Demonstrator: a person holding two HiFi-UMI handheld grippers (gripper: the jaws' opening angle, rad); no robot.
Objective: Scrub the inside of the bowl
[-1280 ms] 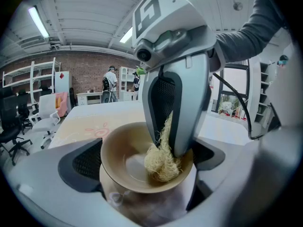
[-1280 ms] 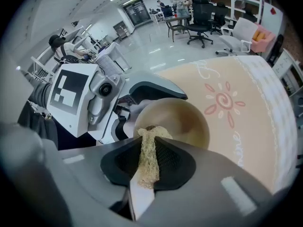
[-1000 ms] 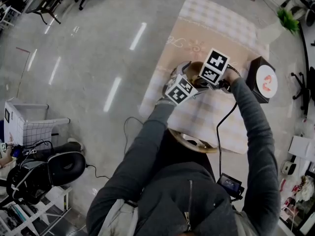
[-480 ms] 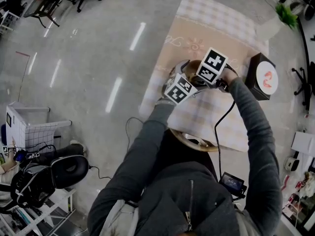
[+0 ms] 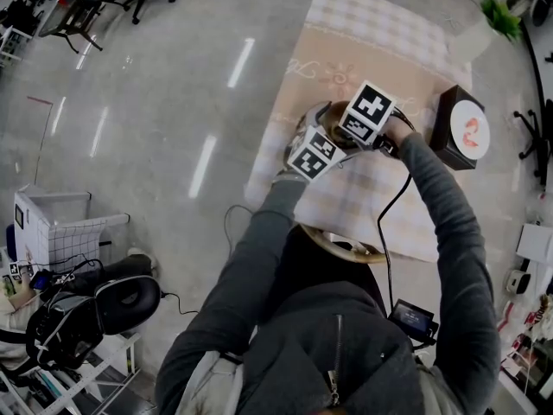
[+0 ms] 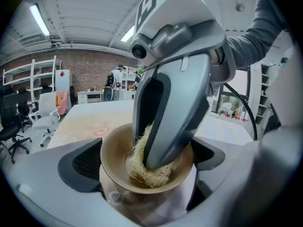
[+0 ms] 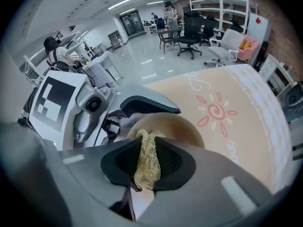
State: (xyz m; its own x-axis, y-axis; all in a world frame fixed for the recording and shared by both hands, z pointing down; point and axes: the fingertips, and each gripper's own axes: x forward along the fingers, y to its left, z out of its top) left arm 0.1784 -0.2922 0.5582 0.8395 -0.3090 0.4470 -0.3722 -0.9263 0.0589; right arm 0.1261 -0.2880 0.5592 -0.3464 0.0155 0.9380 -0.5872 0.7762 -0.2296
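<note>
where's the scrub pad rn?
Left gripper view, centre: the scrub pad sits low inside the bowl, clamped in the right gripper, while the left gripper holds the bowl from both sides.

The bowl (image 6: pixel 111 155) is boxed in: the left gripper (image 6: pixel 147 171) clamps it from both sides, and the right gripper (image 7: pixel 147 164) reaches in from above with the scrubber (image 6: pixel 137 169) pinched in its jaws, filling most of the hollow (only the left inner wall shows bare). Beyond the bowl the tablecloth (image 5: pixel 380 33) lies open to the far edge. A black box (image 5: pixel 462 132) with a round white top blocks the table's right edge. A wooden dish (image 5: pixel 346 249) sits at the near edge, and a black cable (image 5: pixel 381 223) hangs across the bare cloth between it and the grippers. Left of the table is open floor (image 5: pixel 155 102).
</note>
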